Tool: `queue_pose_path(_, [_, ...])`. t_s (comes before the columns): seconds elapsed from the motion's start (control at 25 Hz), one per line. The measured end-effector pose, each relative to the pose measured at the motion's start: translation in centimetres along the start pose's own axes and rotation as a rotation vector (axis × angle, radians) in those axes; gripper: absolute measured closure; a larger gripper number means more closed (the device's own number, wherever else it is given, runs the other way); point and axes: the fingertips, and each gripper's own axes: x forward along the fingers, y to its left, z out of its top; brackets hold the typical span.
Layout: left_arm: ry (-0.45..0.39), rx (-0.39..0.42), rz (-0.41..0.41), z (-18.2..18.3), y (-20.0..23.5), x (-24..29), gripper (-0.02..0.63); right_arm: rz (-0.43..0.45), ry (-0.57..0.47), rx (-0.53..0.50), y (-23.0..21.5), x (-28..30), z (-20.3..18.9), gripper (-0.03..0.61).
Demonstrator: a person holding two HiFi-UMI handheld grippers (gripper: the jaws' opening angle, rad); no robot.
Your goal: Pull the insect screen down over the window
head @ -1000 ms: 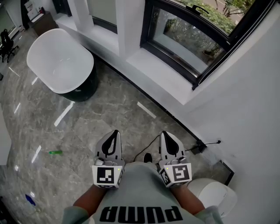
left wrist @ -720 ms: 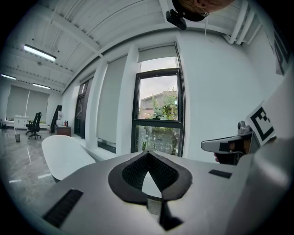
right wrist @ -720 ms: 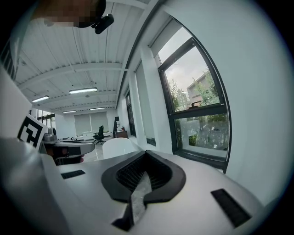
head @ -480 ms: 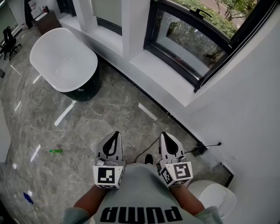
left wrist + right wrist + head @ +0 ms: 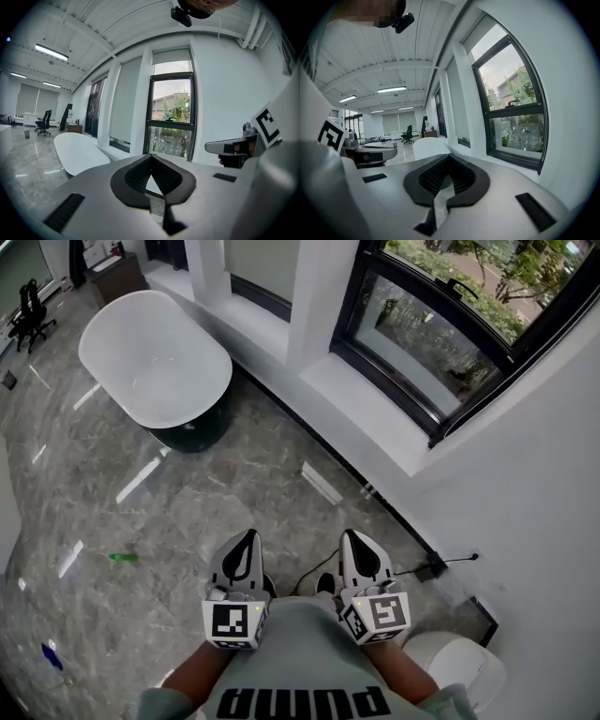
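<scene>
Window (image 5: 422,343) well apart from fingers, ahead and to right; left gripper (image 5: 247,542) and right gripper (image 5: 356,542) fingers pressed together, nothing between.

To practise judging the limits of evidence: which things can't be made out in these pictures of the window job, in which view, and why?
- Insect screen: cannot be picked out in any view; the head view's top edge cuts off the window.
- Green thing and blue thing on the floor, head view: too small to name.
- White round thing, head view: partly hidden by the person's arm.
</scene>
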Motion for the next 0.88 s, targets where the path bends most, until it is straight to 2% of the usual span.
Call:
queue_pose_path(0.2, [0.011,-0.04,-0.011,-1.8,2.3,-1.6,0.601,0.001,0.022,-0.03,3.6,0.1,-0.9,0.584])
queue_pose_path(0.48, [0.008,-0.074,-0.035,-2.3,3.2,-2.1,0.601,-0.007,0.043,-0.058,5.3,0.2,-0.9,0.584])
queue_pose_path(0.72, [0.029,-0.069,-0.034,-3.1,3.0,-0.8,0.601,-0.016,0.052,-0.029,3.8,1.0,-1.6,0.584])
queue_pose_path(0.88, [0.036,-0.058,0.007,-2.6,3.9,0.7,0.601,0.009,0.048,0.003,2.8,3.5,-1.6,0.584])
